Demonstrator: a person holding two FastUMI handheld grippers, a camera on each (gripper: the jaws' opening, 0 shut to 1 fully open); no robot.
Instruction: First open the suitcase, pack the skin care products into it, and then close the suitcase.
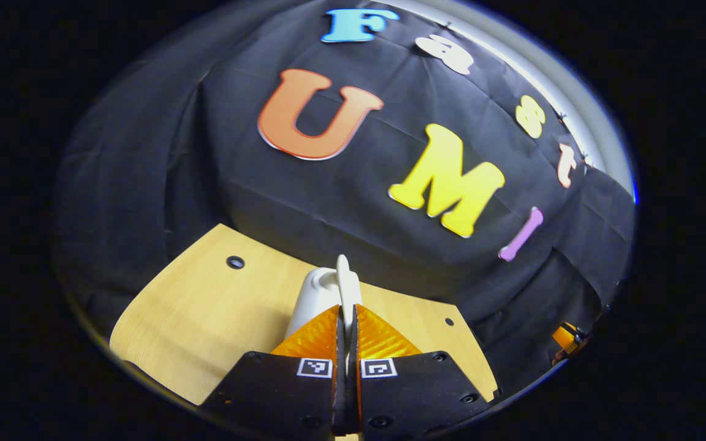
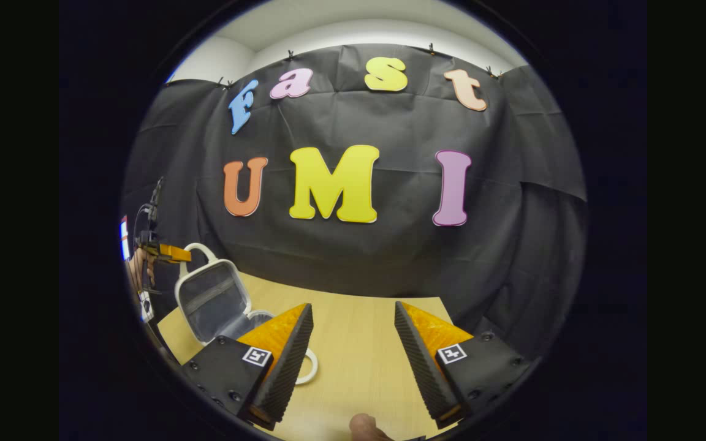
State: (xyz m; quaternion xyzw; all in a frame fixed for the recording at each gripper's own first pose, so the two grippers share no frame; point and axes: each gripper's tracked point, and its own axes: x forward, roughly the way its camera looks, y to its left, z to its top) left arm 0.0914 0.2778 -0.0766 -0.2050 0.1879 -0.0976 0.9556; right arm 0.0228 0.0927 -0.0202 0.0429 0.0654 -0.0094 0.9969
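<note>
A small white suitcase (image 2: 213, 300) stands open at the table's left in the right gripper view, its clear-panelled lid raised upright. The lid's white handle (image 1: 344, 282) runs as a thin strip between the fingers of my left gripper (image 1: 345, 321), which is shut on it. In the right gripper view that left gripper (image 2: 175, 252) sits at the top of the lid, held by a hand (image 2: 138, 269). My right gripper (image 2: 353, 321) hovers open over bare table, to the right of the suitcase, with nothing between its fingers. The base's white handle loop (image 2: 311, 367) pokes out behind its left finger.
The light wooden table (image 2: 359, 349) ends at the black cloth wall close behind the suitcase. Its surface (image 1: 206, 306) has small round holes (image 1: 235, 262). A fingertip (image 2: 365, 427) shows at the bottom edge of the right gripper view.
</note>
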